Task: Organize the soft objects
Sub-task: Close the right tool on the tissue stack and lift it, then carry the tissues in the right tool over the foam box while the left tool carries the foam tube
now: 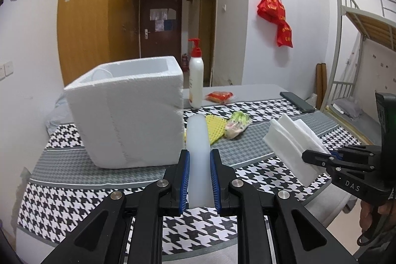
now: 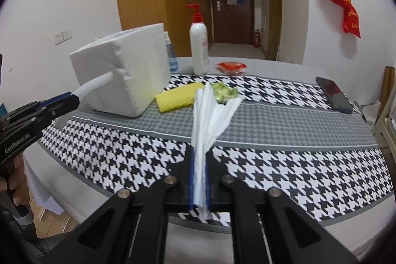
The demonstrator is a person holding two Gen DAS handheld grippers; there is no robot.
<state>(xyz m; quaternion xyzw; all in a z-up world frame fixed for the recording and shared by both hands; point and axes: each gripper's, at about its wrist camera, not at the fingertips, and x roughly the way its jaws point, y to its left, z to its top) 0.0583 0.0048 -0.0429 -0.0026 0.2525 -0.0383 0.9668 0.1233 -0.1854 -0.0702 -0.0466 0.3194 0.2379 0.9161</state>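
My left gripper [image 1: 200, 160] is shut on a pale translucent foam strip [image 1: 197, 140], held above the table. From the right wrist view the same left gripper [image 2: 74, 98] shows at the left with the strip [image 2: 95, 84] curving toward the white foam box [image 2: 123, 71]. My right gripper [image 2: 199, 165] is shut on a folded stack of white foam sheets [image 2: 210, 113] that fan out upward. In the left wrist view that right gripper [image 1: 321, 156] grips the sheets [image 1: 289, 137] at the right. The open-topped foam box [image 1: 128, 110] stands on the table's left.
A yellow mesh pad [image 2: 177, 98] and a green wrapped packet [image 2: 224, 92] lie beside the box. Behind stand a white pump bottle [image 2: 199, 48], a red packet [image 2: 231, 66] and a blue-capped bottle [image 2: 171, 53]. A dark phone [image 2: 334, 94] rests at the table's right; a bunk bed [image 1: 358, 41] beyond.
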